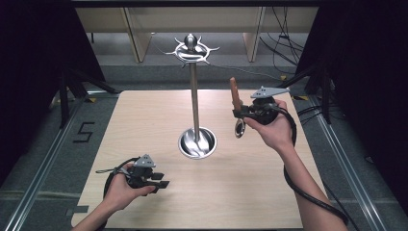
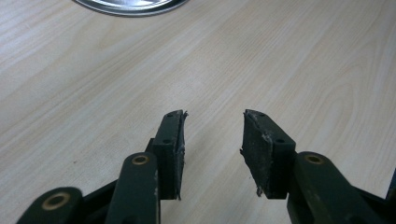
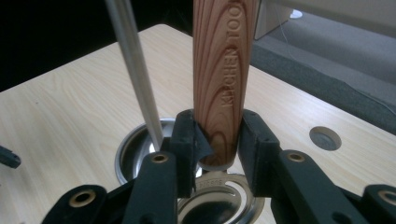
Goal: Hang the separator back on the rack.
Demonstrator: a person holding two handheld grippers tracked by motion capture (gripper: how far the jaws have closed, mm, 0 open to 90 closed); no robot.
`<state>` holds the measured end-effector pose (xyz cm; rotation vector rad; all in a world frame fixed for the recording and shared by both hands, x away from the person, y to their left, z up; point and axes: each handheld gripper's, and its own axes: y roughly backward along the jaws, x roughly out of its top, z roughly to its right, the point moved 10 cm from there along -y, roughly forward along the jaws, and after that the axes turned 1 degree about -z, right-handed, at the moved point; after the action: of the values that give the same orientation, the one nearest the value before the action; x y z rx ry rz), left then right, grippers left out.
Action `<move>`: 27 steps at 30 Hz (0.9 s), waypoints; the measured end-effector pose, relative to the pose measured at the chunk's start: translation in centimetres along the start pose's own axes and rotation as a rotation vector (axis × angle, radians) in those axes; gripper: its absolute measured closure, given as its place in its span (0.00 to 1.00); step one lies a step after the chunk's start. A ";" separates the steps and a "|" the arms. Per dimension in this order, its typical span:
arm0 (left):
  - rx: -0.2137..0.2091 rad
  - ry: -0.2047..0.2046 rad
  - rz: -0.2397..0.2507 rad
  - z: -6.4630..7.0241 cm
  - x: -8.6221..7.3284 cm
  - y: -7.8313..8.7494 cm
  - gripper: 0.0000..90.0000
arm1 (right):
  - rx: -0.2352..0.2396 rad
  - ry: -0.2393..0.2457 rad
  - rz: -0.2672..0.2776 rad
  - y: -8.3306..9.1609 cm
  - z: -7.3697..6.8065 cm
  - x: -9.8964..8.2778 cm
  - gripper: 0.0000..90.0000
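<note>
Desk (image 1: 144, 125): pale wood-grain top, dark floor and cables around it.
Stand (image 1: 194, 98): thin metal pole rising upright from a round shiny base dish (image 1: 197, 143) near the desk's middle; a ring of hooks (image 1: 192, 49) at the top.
My right hand-held gripper (image 1: 239, 111): raised above the desk, right of the pole; jaws closed on a wooden handle.
Wooden handle (image 3: 224, 79): clamped at its lower end between my right pads, pointing upward; the stamped letters read "KITCHEN TOO", the rest is cut off. In the high view it stands upright (image 1: 234, 94) beside the pole, apart from it.
Metal part (image 1: 239, 128): shiny round piece hanging below the right jaws, joined to the handle; I cannot tell what kind of utensil it is.
My left hand-held gripper (image 1: 161, 180): low at the desk's near left, well apart from the stand; jaws parted with a clear gap, nothing between them (image 2: 212, 140).
Left pads (image 2: 259, 149): worn, edges frayed.
</note>
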<state>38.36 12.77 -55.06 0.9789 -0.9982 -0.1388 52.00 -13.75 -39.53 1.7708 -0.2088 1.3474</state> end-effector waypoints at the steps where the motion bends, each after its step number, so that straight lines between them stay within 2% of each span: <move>1: 0.003 0.000 0.003 0.0 0.0 0.0 0.64 | 0.009 -0.002 -0.003 0.2 -0.3 -0.1 0.78; 2: 0.000 -0.001 -0.001 0.0 0.0 0.1 0.64 | 0.010 0.008 0.017 0.5 -0.5 -0.1 0.78; 8: 0.006 0.003 0.009 -0.2 0.1 0.1 0.64 | 0.024 0.019 0.051 1.6 -2.3 -0.3 0.78; 9: 0.006 0.003 0.009 -0.2 0.1 0.1 0.64 | 0.032 0.039 0.051 1.7 -2.5 -0.2 0.78; 10: 0.005 0.003 0.010 -0.1 0.1 0.1 0.64 | 0.023 0.022 0.068 1.8 -2.8 -0.1 0.78; 11: 0.006 0.003 0.011 -0.1 0.1 0.1 0.64 | 0.040 0.031 0.056 2.0 -3.2 -0.2 0.78; 14: 0.004 0.006 0.019 -0.1 0.2 0.2 0.64 | 0.049 0.032 0.073 2.2 -4.0 0.1 0.78; 16: 0.000 0.005 0.019 -0.1 0.3 0.3 0.63 | 0.043 0.047 0.089 2.2 -4.0 0.4 0.78; 19: 0.000 0.004 0.018 -0.1 0.2 0.3 0.63 | 0.063 0.048 0.078 2.3 -4.3 0.5 0.78; 23: 0.001 0.003 0.020 0.0 0.3 0.3 0.63 | 0.053 0.036 0.101 2.3 -4.6 0.8 0.78; 26: 0.001 0.004 0.021 0.0 0.3 0.3 0.63 | 0.053 0.063 0.103 2.4 -4.4 1.0 0.78; 27: 0.001 0.004 0.023 0.0 0.3 0.3 0.63 | 0.068 0.039 0.108 2.4 -4.6 1.1 0.78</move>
<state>38.48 12.81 -54.62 0.9681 -1.0052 -0.1174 47.77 -11.55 -37.19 1.8096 -0.2427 1.4807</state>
